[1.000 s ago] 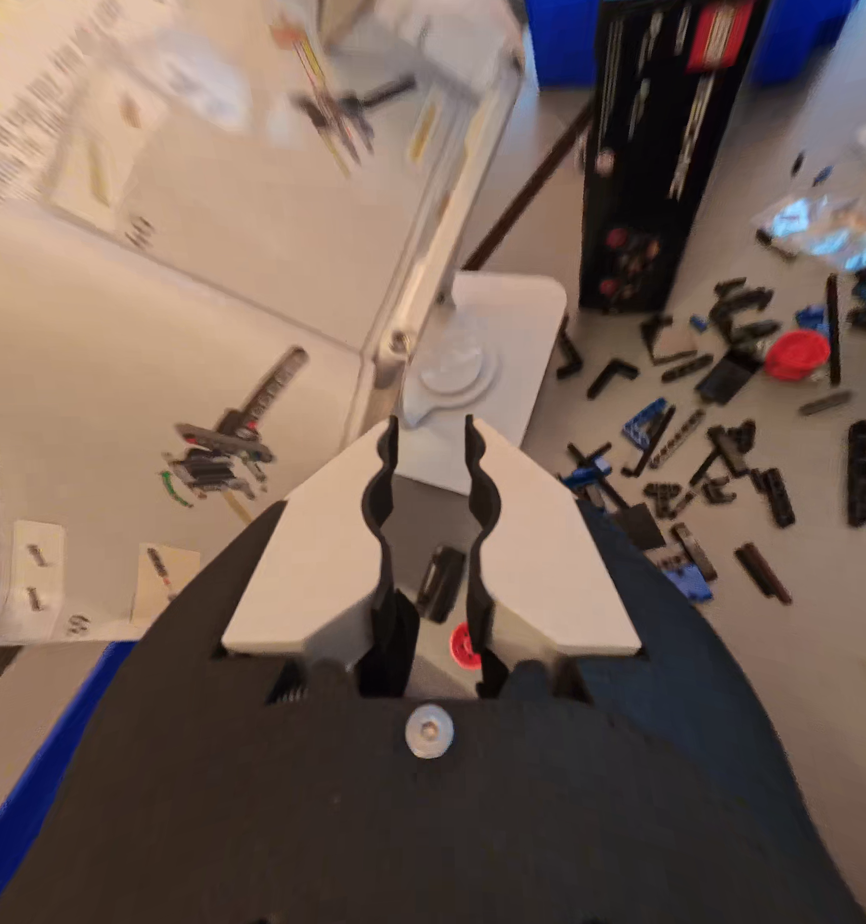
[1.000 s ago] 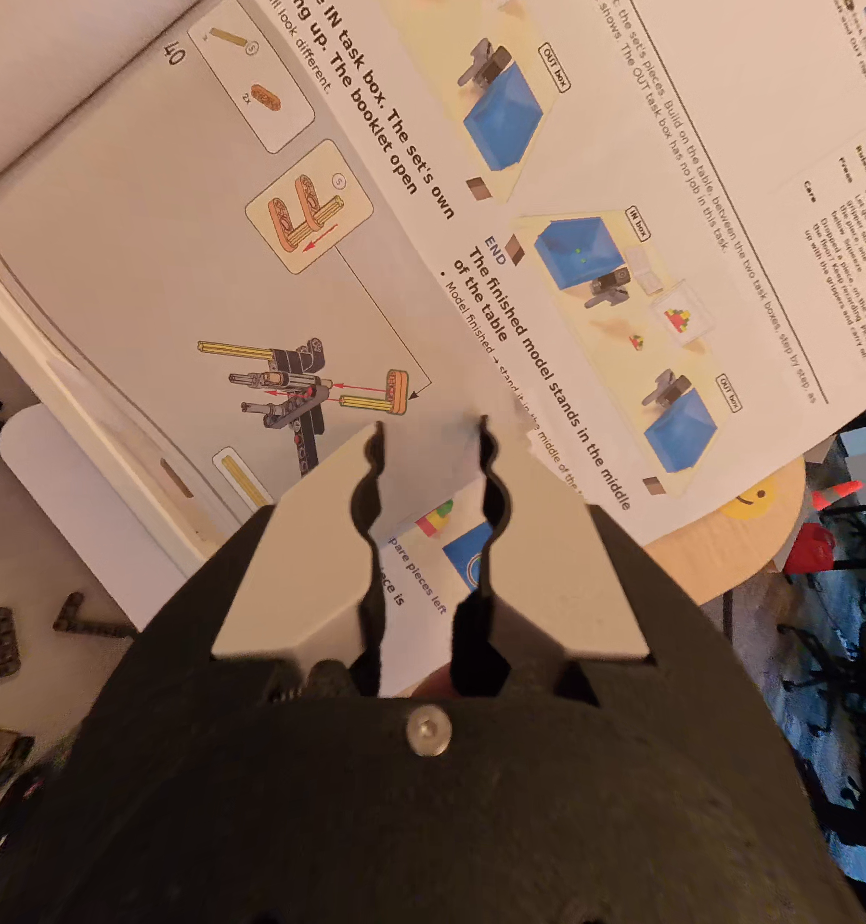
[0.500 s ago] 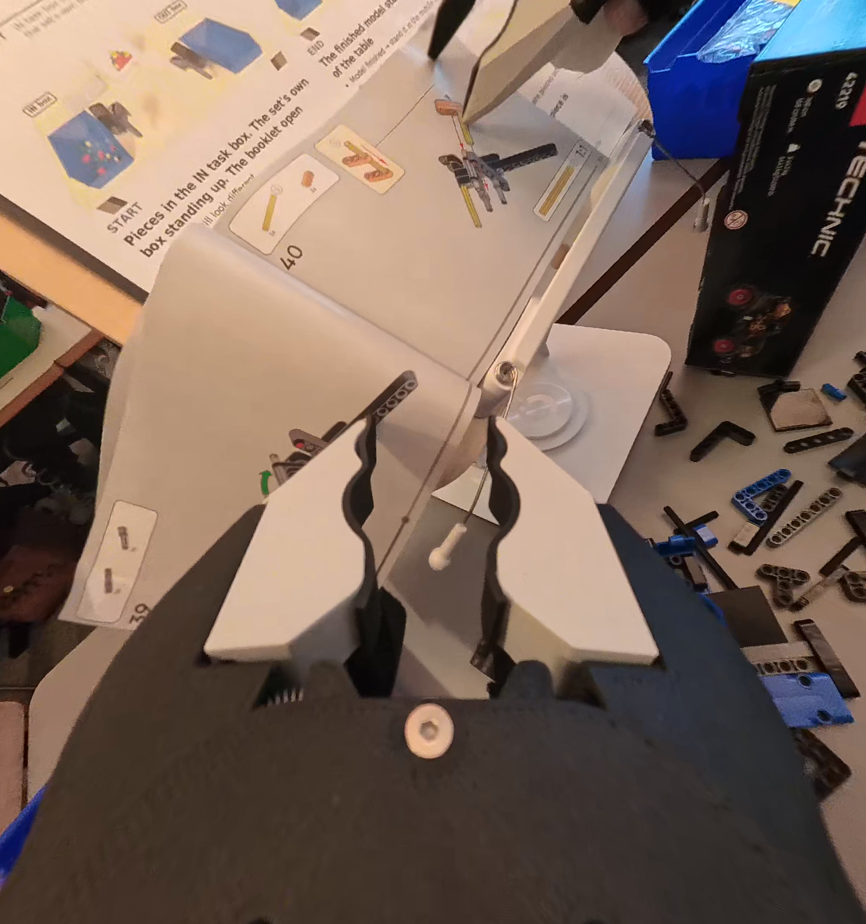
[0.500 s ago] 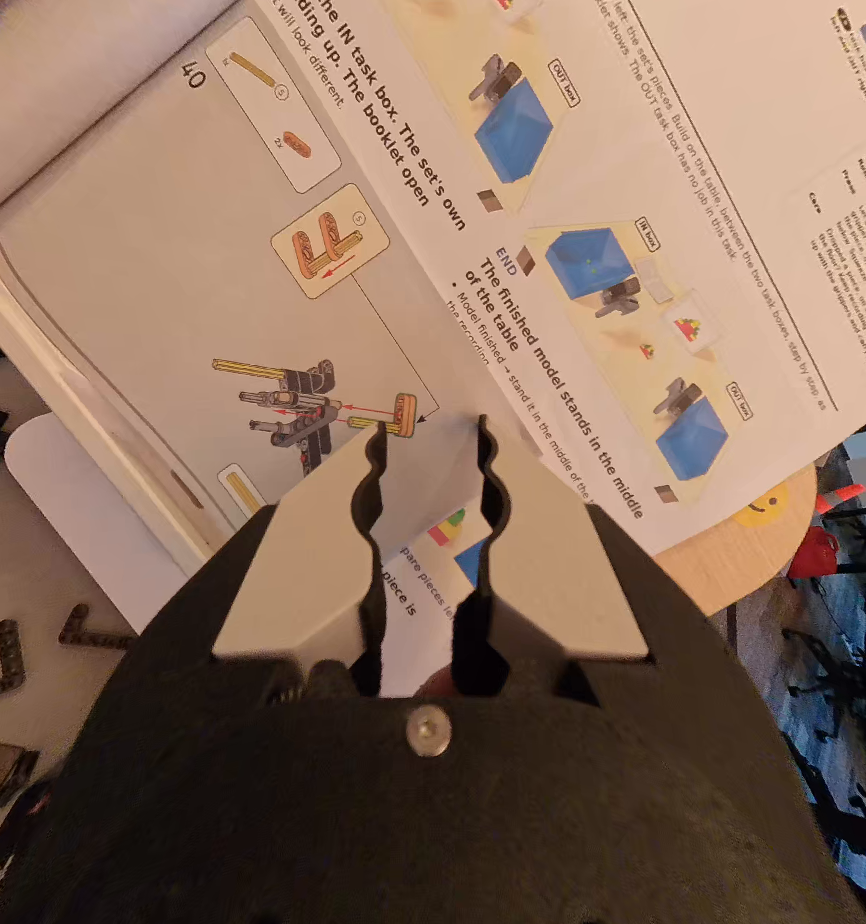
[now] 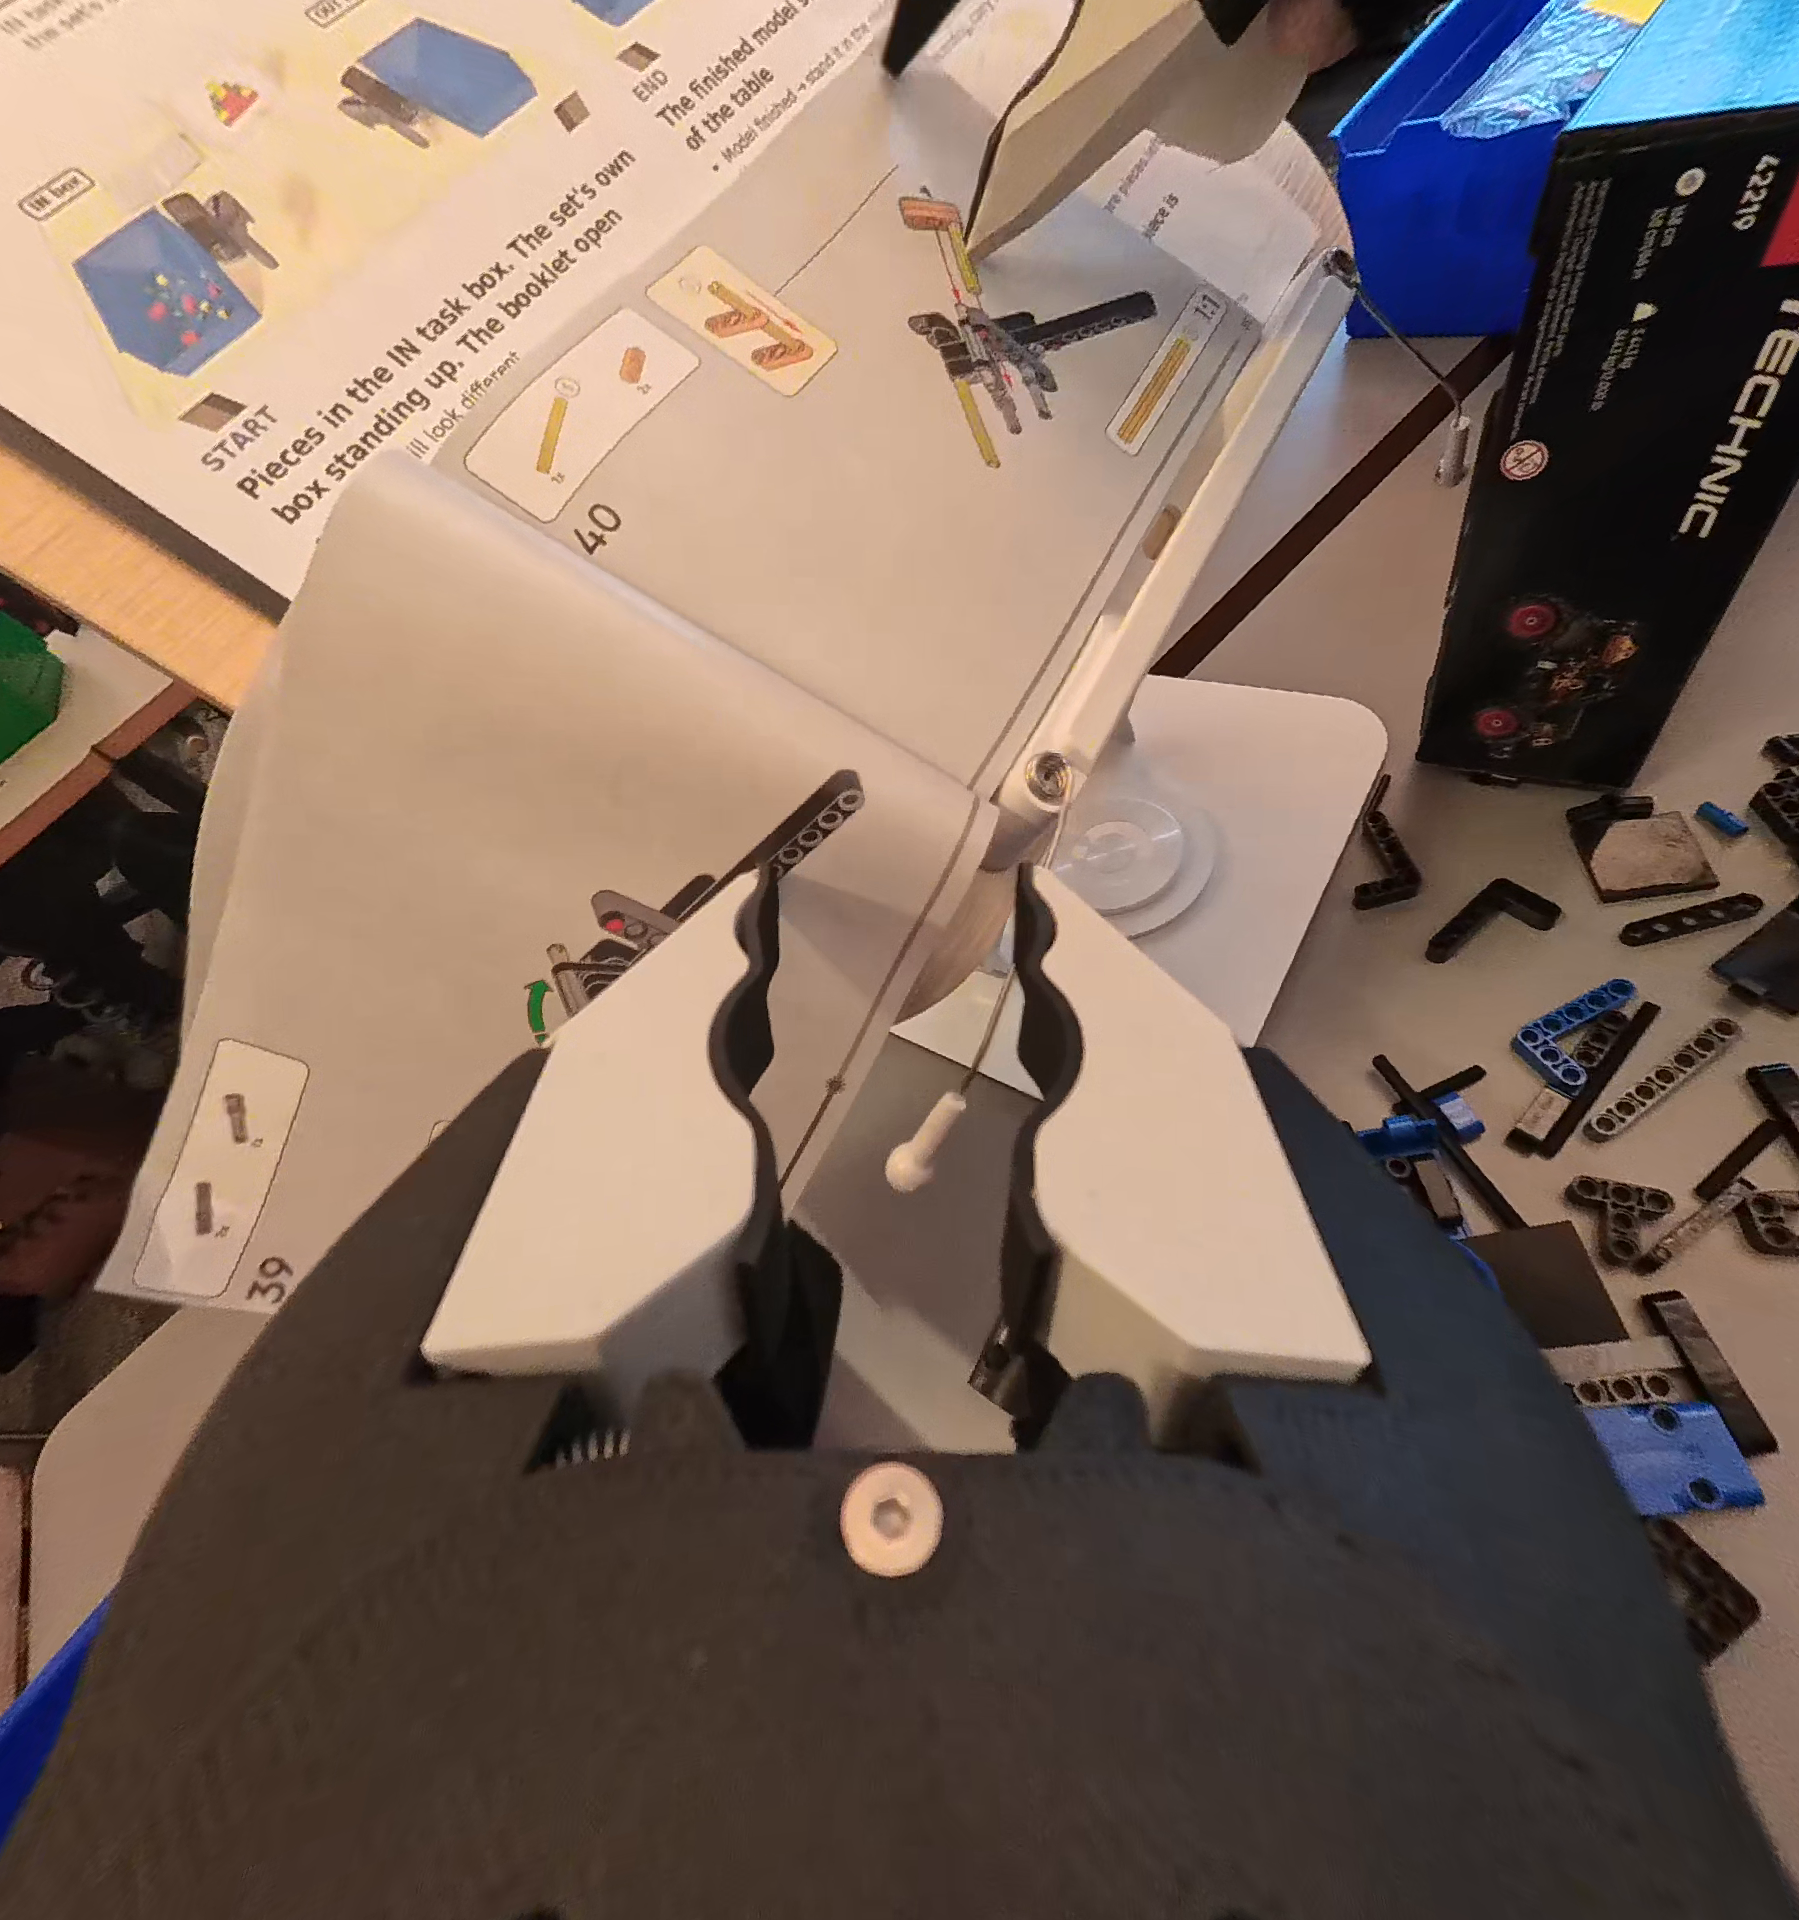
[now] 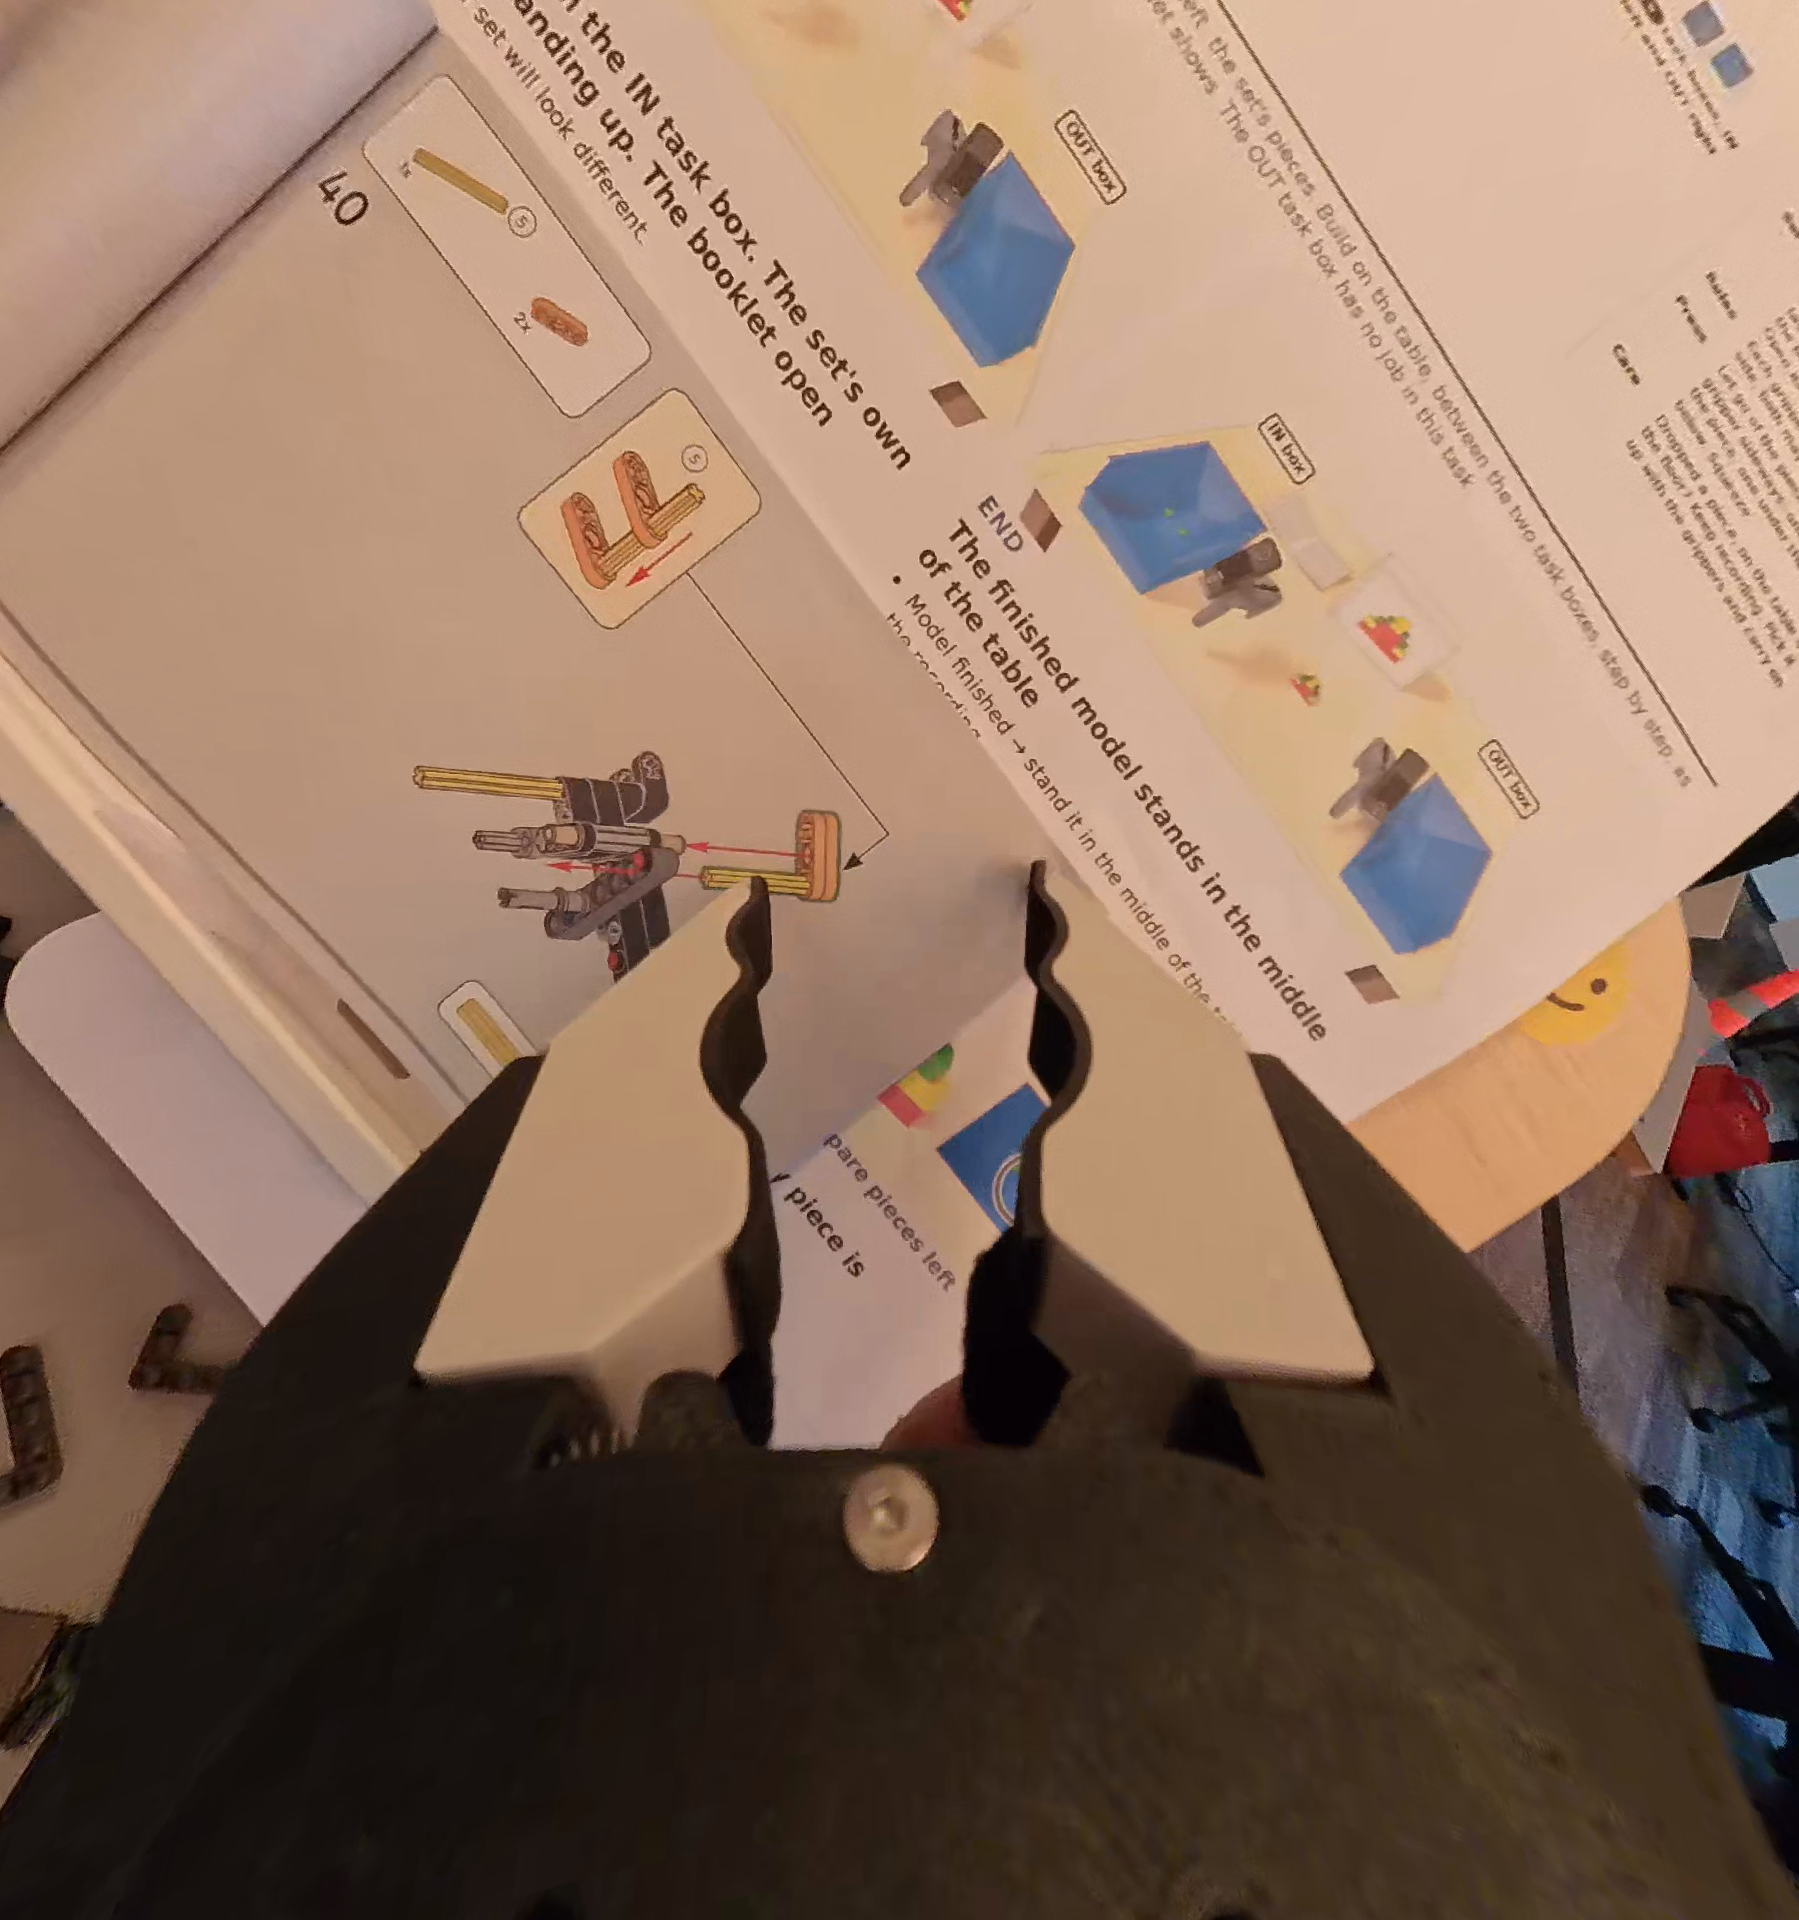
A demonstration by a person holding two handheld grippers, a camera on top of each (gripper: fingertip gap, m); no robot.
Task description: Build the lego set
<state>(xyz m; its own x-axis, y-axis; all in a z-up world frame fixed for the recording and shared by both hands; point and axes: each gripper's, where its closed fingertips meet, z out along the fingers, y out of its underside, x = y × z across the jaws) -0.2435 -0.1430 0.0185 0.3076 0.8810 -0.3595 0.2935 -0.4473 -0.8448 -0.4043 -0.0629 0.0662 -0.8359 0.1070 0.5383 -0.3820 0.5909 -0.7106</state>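
Note:
The instruction booklet (image 5: pixel 770 623) stands open on a white stand (image 5: pixel 1279 790), its left page curling forward. My left gripper (image 5: pixel 890 883) is open and empty. Its jaws straddle the booklet's lower edge and the stand's wire page holder (image 5: pixel 916 1153). My right gripper (image 6: pixel 895 878) is open at the lower corner of the right page (image 6: pixel 355 623), and that corner lies between the jaws. One of its fingers (image 5: pixel 1113 135) shows at the top of the left wrist view, its tip on the page. Loose black and blue lego pieces (image 5: pixel 1601 1039) lie on the table to the right.
A black set box (image 5: pixel 1653 416) stands right of the stand, with a blue bin (image 5: pixel 1435 156) behind it. A large printed sheet (image 6: pixel 1290 416) hangs behind the booklet. Black L-shaped beams (image 6: pixel 12 1444) lie left of the stand base (image 6: pixel 147 1091). A blue bin edge (image 5: pixel 1 1766) shows at bottom left.
My left gripper has risen from low over the table, swung up to the booklet's lower edge and opened wider. The right gripper has edged in along the right page.

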